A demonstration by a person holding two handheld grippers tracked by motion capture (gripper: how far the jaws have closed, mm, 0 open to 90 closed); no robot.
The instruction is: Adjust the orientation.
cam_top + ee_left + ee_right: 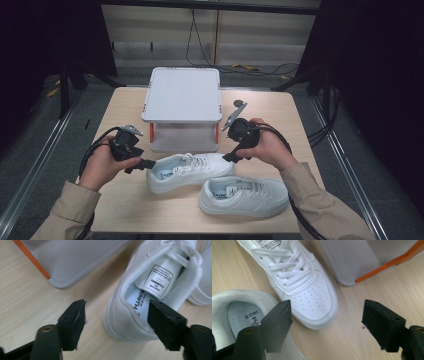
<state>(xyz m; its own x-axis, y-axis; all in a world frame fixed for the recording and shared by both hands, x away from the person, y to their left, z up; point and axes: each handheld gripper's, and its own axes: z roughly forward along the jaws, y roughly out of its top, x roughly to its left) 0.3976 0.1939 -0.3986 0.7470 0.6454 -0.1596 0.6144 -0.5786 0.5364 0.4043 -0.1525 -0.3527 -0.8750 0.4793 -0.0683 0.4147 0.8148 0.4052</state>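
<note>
My table [125,210] is pale wood-grain laminate, smooth and matt. Both white sneakers [190,171] look like smooth leather, perforated at the toe, with woven cloth laces. My gripper pads [277,323] are matt black plastic. The grey stand [182,95] looks matt.

My sleeves [70,202]: tan, loose-cut cloth, cuffs ending at the wrists. My left gripper [116,322]: black body, two blocky black jaws with squared pads, a brass-coloured screw set in the arm behind each jaw, small round holes in the pad blocks. My right gripper [327,323]: same black make, same brass screw, same squared pads. Grey three-cornered plate [231,119] on top of the right unit. Black cables [92,147] trailing from both units.
</note>
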